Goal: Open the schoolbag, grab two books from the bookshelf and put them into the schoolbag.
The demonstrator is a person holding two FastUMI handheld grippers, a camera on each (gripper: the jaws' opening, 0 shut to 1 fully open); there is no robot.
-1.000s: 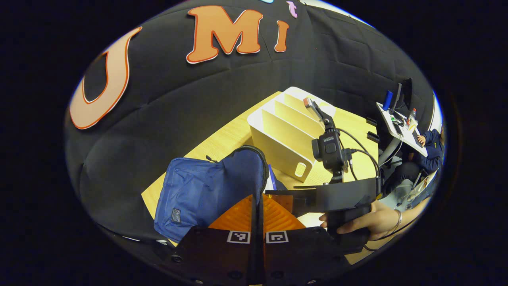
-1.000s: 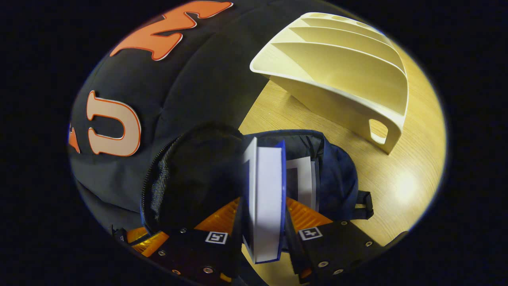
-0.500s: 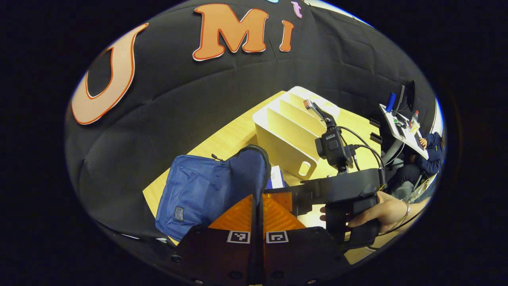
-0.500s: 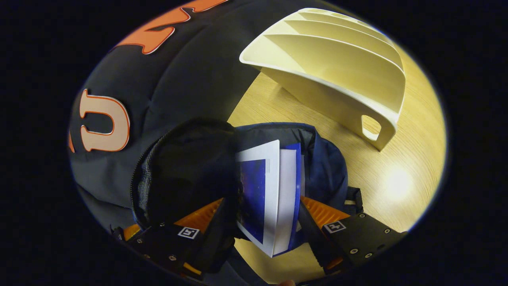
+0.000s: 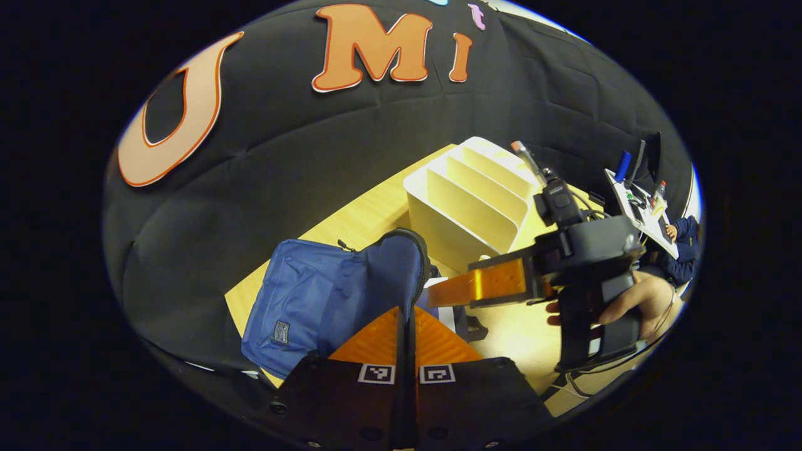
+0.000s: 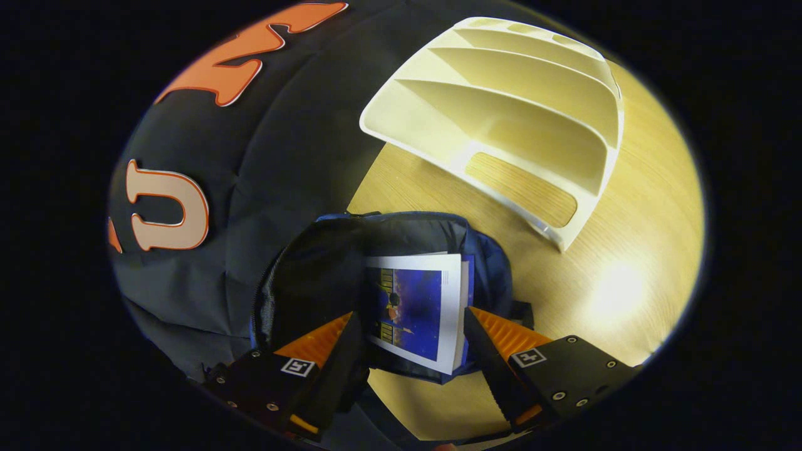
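Note:
The blue schoolbag (image 5: pixel 313 300) lies on the wooden table (image 6: pixel 633 207) with its flap raised. My left gripper (image 5: pixel 406 316) is shut on the flap's zip edge. In the right gripper view the bag's mouth (image 6: pixel 313 275) gapes, and a book (image 6: pixel 416 307) with a dark blue cover lies flat inside it. My right gripper (image 6: pixel 410 316) hangs open just above the book, one finger on each side, touching nothing. From the left gripper view, that right gripper (image 5: pixel 438 295) hovers over the bag's mouth, held by a hand (image 5: pixel 633 300). The cream bookshelf (image 6: pixel 514 106) stands behind with bare slots.
The bookshelf (image 5: pixel 470 200) stands close beyond the bag, near the black wall. Far right, a person (image 5: pixel 680 232) sits at a small desk with a screen (image 5: pixel 633 181). Bare tabletop (image 5: pixel 520 338) lies to the right of the bag.
My right gripper has opened and let go of the book, which tipped from upright to flat inside the bag. That gripper has lifted back a little. My left gripper keeps its hold.

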